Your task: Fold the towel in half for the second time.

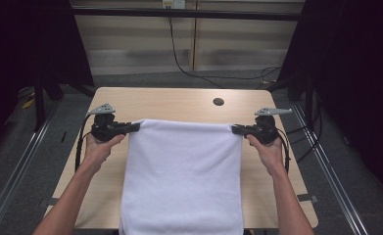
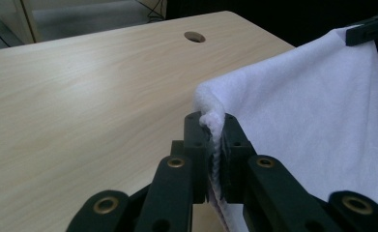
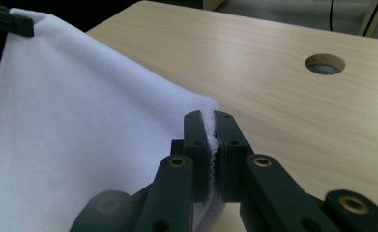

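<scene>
A white towel (image 1: 184, 176) hangs stretched between my two grippers above the wooden table (image 1: 179, 100), its lower part draping over the near edge. My left gripper (image 1: 136, 127) is shut on the towel's far left corner (image 2: 210, 116), the cloth pinched between the pads. On the other side, my right gripper (image 1: 235, 129) is shut on the far right corner (image 3: 211, 128) the same way. In the left gripper view the other gripper (image 2: 370, 30) holds the towel's (image 2: 317, 116) opposite corner at the top right. The right gripper view has the towel (image 3: 75, 125) running left to the other gripper (image 3: 7, 21).
A round cable hole (image 1: 218, 102) sits in the tabletop near the far right. Bare wood lies beyond the towel. Metal rails (image 1: 12, 171) run along both sides of the table on the grey floor, and a black cable (image 1: 184, 63) hangs at the back.
</scene>
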A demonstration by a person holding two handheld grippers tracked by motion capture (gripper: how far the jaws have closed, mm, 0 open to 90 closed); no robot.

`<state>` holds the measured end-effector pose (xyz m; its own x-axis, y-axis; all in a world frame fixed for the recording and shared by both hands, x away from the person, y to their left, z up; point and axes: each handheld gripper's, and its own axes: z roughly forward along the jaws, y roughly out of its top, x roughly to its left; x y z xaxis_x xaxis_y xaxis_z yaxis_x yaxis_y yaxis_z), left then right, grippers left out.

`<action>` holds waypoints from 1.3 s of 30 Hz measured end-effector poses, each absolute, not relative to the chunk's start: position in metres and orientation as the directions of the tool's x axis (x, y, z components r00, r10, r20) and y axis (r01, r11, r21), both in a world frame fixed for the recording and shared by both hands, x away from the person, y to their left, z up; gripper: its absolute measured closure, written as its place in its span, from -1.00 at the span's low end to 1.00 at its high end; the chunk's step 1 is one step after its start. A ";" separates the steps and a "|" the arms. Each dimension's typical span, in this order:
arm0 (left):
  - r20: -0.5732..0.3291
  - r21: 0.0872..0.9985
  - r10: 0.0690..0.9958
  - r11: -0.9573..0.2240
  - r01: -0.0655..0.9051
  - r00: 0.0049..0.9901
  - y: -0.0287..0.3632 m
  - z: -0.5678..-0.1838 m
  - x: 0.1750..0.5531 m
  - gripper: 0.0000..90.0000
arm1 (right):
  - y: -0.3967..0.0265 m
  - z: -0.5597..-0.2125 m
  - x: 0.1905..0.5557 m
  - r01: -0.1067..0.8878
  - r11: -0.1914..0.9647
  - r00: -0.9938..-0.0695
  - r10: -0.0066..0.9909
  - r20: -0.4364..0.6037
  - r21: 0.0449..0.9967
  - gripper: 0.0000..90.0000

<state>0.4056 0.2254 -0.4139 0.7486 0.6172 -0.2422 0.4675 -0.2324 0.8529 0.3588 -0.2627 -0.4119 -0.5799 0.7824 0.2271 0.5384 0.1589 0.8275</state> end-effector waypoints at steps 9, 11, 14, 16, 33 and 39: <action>-0.259 0.857 0.639 -0.193 0.477 0.725 0.224 -0.413 0.424 0.88 | -0.263 -0.396 0.378 0.539 0.177 -0.567 0.799 0.199 0.823 0.91; -0.250 0.858 0.632 -0.207 0.471 0.734 0.222 -0.415 0.425 0.88 | -0.260 -0.396 0.382 0.535 0.180 -0.571 0.797 0.196 0.825 0.91; -0.246 0.857 0.644 -0.206 0.473 0.725 0.224 -0.417 0.429 0.88 | -0.258 -0.397 0.386 0.544 0.189 -0.568 0.800 0.192 0.818 0.91; -0.267 0.858 0.649 -0.176 0.482 0.712 0.226 -0.416 0.431 0.88 | -0.260 -0.395 0.390 0.540 0.192 -0.565 0.805 0.184 0.819 0.91; -0.211 0.890 0.618 -0.198 0.410 0.757 0.233 -0.395 0.409 0.88 | -0.258 -0.374 0.374 0.454 0.202 -0.604 0.786 0.133 0.868 0.92; -0.202 0.904 0.601 -0.189 0.383 0.773 0.237 -0.396 0.383 0.88 | -0.259 -0.376 0.346 0.416 0.218 -0.641 0.758 0.115 0.883 0.91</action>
<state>0.3835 0.2370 -0.3964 0.7734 0.6009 -0.2018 0.3827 -0.1890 0.9043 0.3457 -0.2591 -0.3763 -0.6414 0.7585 0.1152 0.4162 0.2179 0.8828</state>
